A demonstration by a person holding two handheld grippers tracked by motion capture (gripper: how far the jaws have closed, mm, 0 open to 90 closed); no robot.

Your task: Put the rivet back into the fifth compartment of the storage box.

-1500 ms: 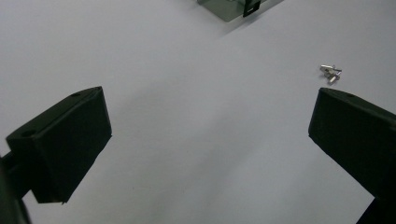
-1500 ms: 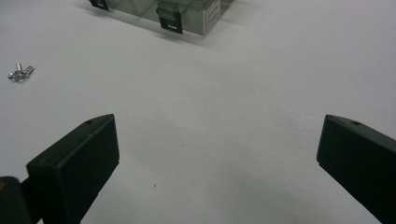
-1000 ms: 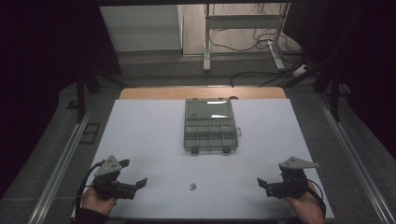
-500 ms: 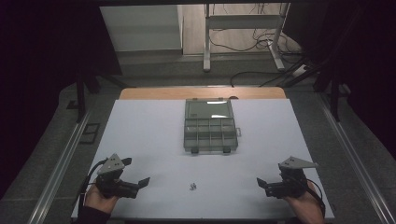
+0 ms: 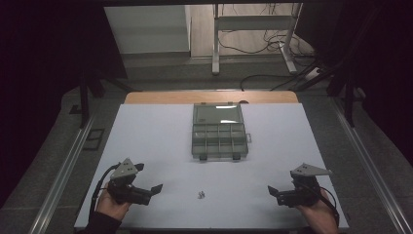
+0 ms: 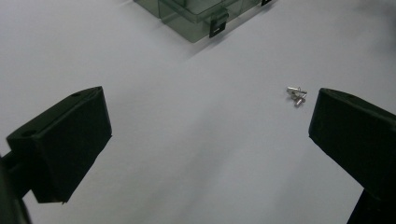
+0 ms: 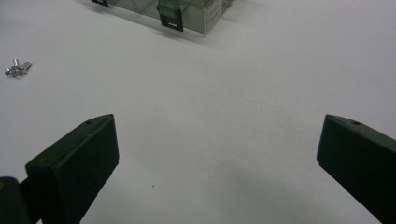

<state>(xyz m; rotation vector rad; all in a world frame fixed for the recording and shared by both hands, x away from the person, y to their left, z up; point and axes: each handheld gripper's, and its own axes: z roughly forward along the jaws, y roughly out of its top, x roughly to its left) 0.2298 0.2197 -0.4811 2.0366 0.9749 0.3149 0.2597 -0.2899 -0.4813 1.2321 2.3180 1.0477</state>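
Sitting at the near left of the white table (image 5: 160, 136), the left gripper (image 5: 148, 191) has its jaws spread wide with nothing between them, pointed toward the middle of the table. In the left gripper view the little cluster of screws (image 6: 297, 94) lies just off the inner face of the right-hand jaw, a bit ahead of its tip and not touching it. Further out past the jaws sits the clear compartment box (image 5: 219, 130), lid open, with a black latch on its near wall. In the high view the screws (image 5: 200, 194) lie on bare table between the two grippers, nearer the left one. Over on the right, the right gripper (image 5: 275, 192) is wide open too, holding nothing; in its own view the screws (image 7: 16, 68) sit well ahead of the left-hand jaw, out to that side.
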